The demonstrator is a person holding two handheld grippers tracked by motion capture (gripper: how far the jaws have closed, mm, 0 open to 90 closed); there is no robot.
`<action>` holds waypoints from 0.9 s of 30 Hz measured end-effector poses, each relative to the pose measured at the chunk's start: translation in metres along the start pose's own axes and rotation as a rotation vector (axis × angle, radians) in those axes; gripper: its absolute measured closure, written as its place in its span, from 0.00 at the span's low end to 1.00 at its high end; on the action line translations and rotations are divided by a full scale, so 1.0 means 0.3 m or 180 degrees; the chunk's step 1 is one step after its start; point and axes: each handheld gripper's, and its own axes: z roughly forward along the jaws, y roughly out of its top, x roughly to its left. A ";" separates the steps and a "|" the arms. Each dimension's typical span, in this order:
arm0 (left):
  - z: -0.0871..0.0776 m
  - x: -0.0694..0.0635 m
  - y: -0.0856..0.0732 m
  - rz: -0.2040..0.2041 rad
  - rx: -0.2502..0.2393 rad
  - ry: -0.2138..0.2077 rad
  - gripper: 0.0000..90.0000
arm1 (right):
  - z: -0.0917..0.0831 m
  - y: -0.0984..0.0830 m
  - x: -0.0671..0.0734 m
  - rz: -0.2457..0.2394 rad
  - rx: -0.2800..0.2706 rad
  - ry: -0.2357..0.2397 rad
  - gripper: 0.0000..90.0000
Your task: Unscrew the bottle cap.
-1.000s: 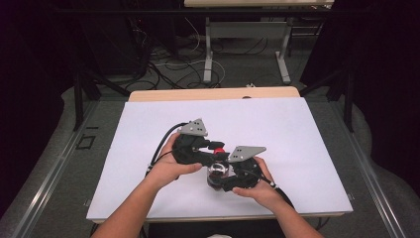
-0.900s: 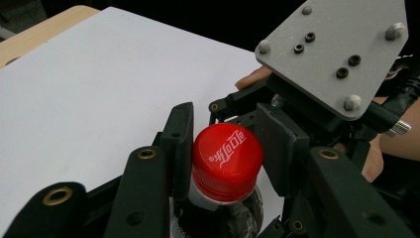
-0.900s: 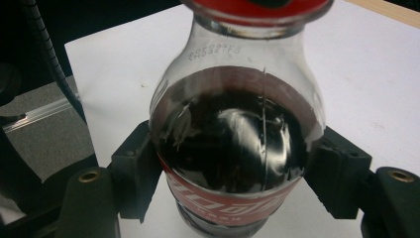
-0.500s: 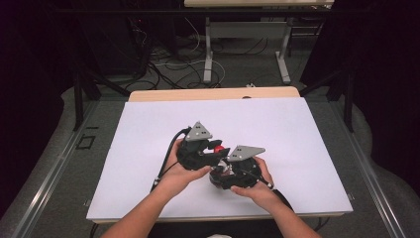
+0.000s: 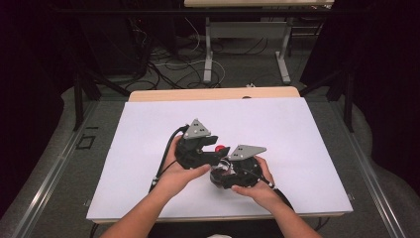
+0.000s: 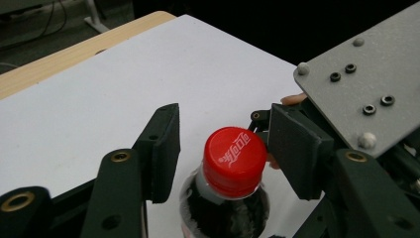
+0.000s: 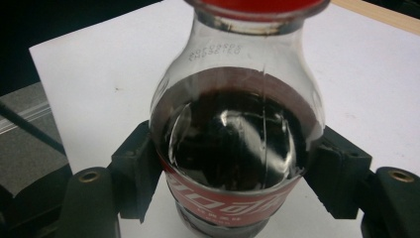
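High view: the white worktop [image 5: 297, 129] carries both hands near its front middle, where the right gripper [image 5: 225, 176] is clamped on the body of a cola bottle [image 7: 237, 148], holding it tilted just above the surface. If that clamp eases, the rounded, slick plastic could twist or slide between the jaws. The left gripper [image 6: 225, 148] straddles the red cap [image 6: 234, 159]; its jaws have just been opening and stand apart, one pad clear of the cap, the other just beside or barely touching it. Closing off-centre could skid off the small ribbed cap, and a loosened cap on dark fizzy drink may spray or spill onto the sheet.
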 end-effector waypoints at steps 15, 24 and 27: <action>0.001 0.069 -0.011 0.0268 0.0106 -0.0614 0.56 | 0.002 0.003 0.015 -0.0089 0.0005 0.0199 0.33; 0.028 0.051 -0.019 0.0299 0.0146 -0.0665 0.67 | 0.002 0.003 0.023 -0.0100 0.0030 0.0215 0.33; 0.032 0.040 -0.019 0.0282 0.0125 -0.0552 0.67 | 0.004 0.002 0.022 -0.0061 0.0016 0.0181 0.33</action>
